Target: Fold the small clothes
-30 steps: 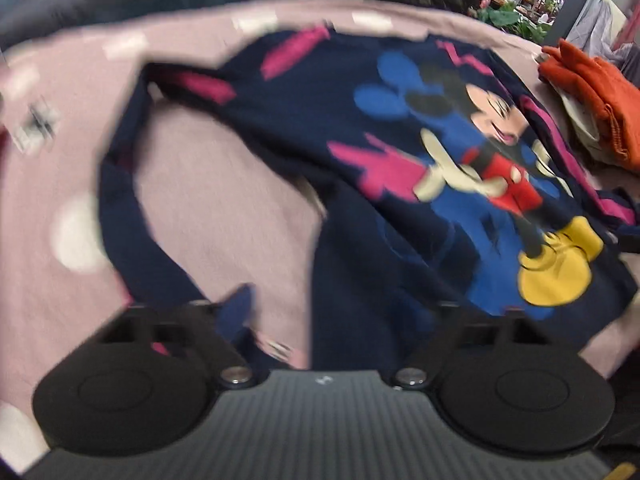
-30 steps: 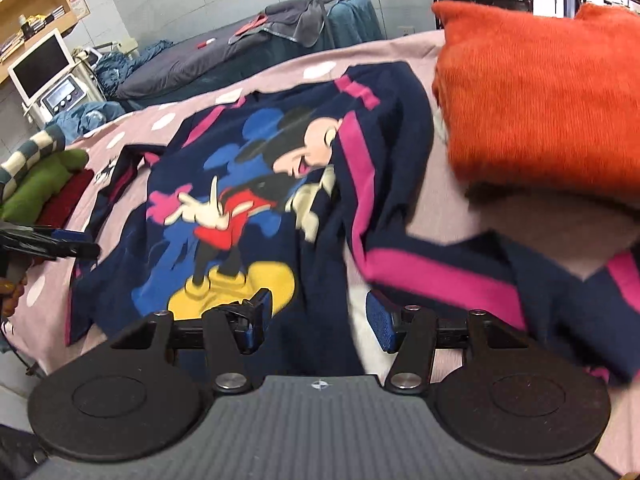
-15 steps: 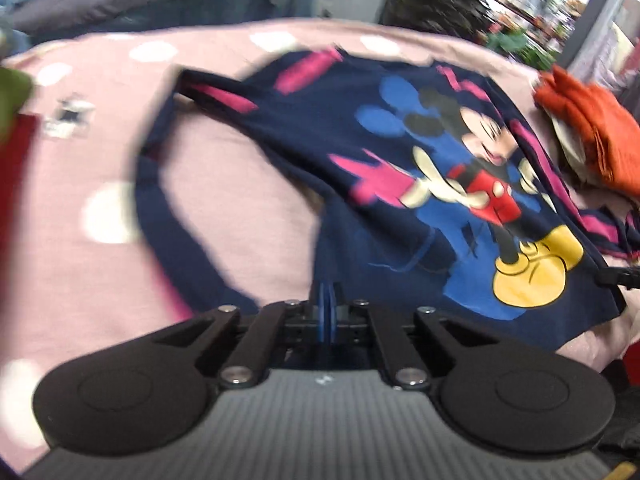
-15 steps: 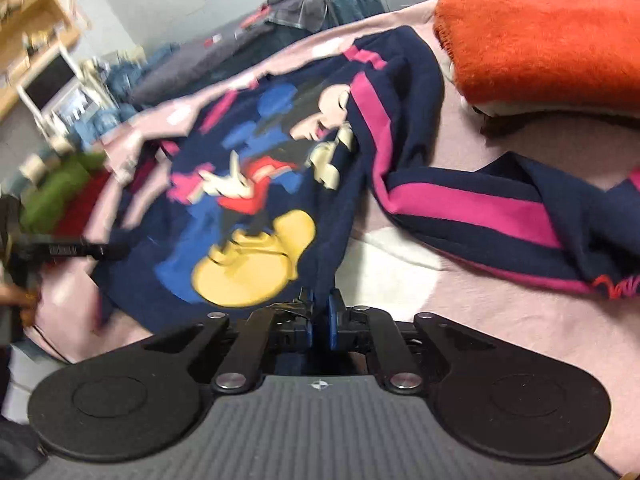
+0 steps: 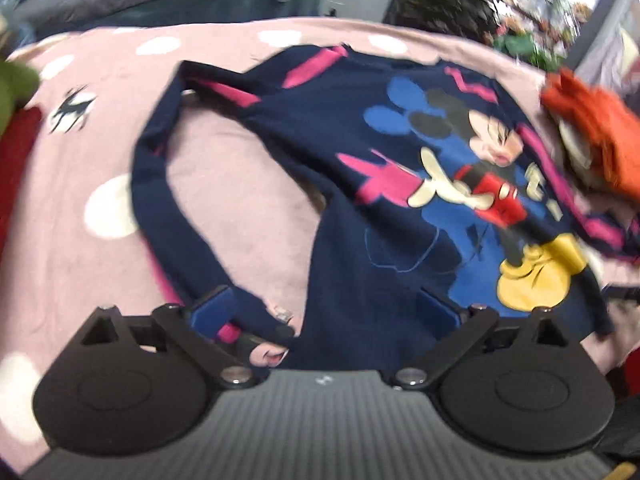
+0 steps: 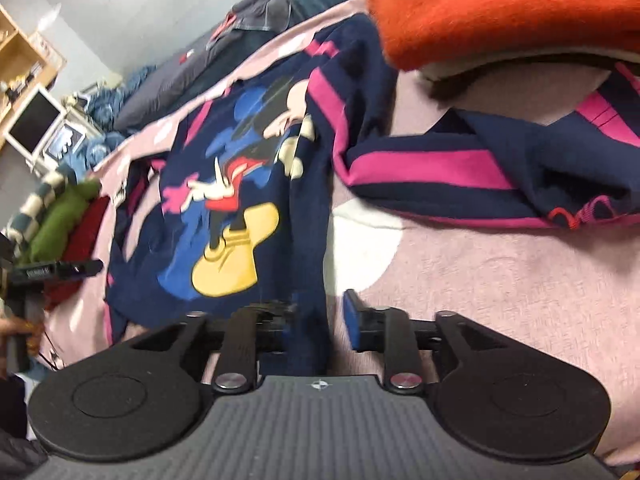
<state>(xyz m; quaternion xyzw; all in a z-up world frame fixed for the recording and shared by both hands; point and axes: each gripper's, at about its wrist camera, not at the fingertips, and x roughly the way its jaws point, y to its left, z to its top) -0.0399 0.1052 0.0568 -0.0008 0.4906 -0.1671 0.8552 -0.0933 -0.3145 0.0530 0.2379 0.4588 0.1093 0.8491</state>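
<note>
Left gripper [image 5: 324,304] opening wide over the sweater [image 5: 360,208] hem; right gripper [image 6: 320,320] releasing too, unclenched. Smooth the far sleeve [image 5: 160,184] first.

No text, label or number is sharp enough to read.

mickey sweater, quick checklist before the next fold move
1. Navy sweater lies front up on the pink blanket: ok.
2. Left gripper jaws opening, pads not pressing cloth: ok.
3. Right gripper jaws opening, hem edge between them but not pinched: ok.
4. Left sleeve straight: not ok, it curves away from the body.
5. Right sleeve flat: not ok, it lies bunched near the orange stack.
6. Hem free of wrinkles: cannot tell, blurred.
</note>
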